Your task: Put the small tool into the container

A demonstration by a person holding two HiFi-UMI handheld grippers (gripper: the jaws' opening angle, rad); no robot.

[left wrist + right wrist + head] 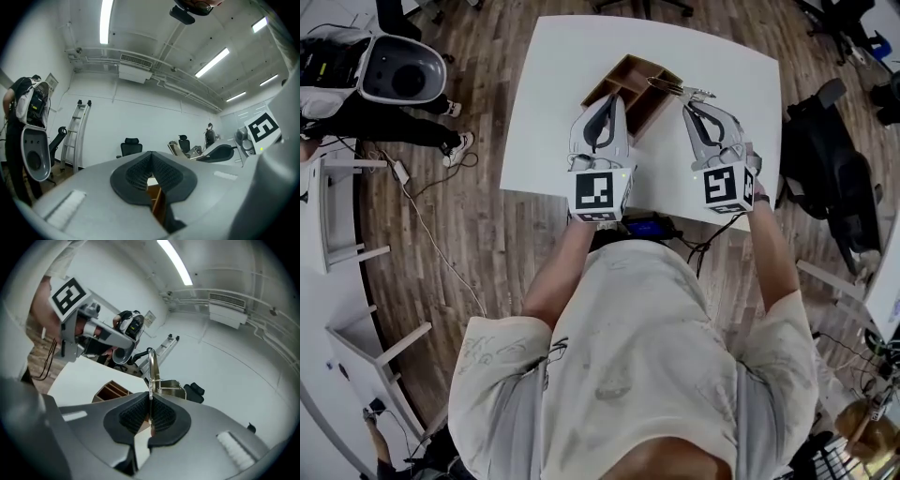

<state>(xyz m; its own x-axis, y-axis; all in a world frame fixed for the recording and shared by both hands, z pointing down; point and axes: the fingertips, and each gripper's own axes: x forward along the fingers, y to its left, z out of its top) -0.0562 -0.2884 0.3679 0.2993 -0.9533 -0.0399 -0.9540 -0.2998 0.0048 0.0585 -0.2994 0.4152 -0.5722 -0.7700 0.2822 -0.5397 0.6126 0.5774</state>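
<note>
A wooden container (623, 82) with compartments stands on the white table (553, 112). My right gripper (688, 96) is shut on a small shiny metal tool (668, 87), whose tip pokes left over the container's right rim. In the right gripper view the tool (151, 369) rises upright from between the black pads (161, 416), with the container (111, 391) below and to the left. My left gripper (607, 105) hovers over the container's near side with its jaws shut and nothing in them. A sliver of the container (156, 199) shows beneath its pads (165, 169).
The table's near edge (544, 192) runs just under both grippers. A person with a white backpack unit (398, 70) stands on the wooden floor at the left. An office chair (825, 150) is on the right. White shelving (337, 225) and a cable (431, 234) lie left.
</note>
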